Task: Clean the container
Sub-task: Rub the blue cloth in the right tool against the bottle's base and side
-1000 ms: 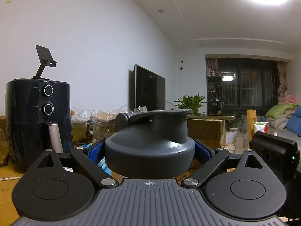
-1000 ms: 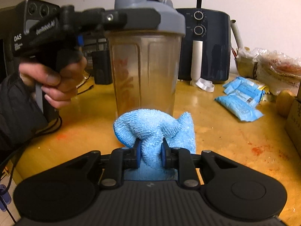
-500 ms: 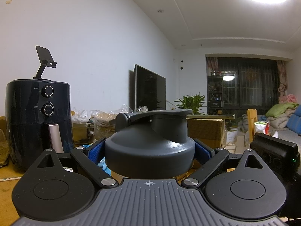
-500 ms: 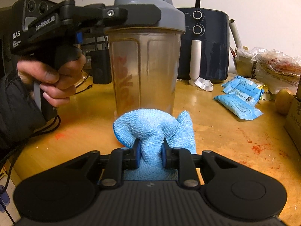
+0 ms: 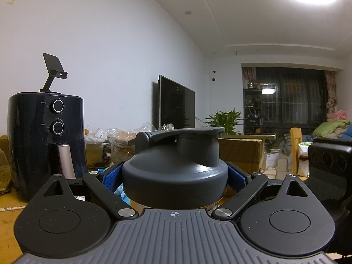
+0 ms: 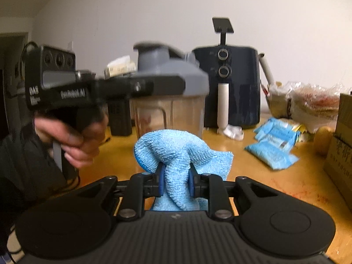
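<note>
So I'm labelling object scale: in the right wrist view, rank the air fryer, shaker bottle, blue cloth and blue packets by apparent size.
1. Shaker bottle and air fryer: look alike, bottle nearer, unranked.
2. Blue cloth, enlarged by nearness.
3. Blue packets.

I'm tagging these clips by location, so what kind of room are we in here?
Most likely a lived-in home, a combined living and dining room. A flat-screen television stands against the wall, an air fryer sits on the wooden table, and folded bedding is piled near the dark window.
</note>
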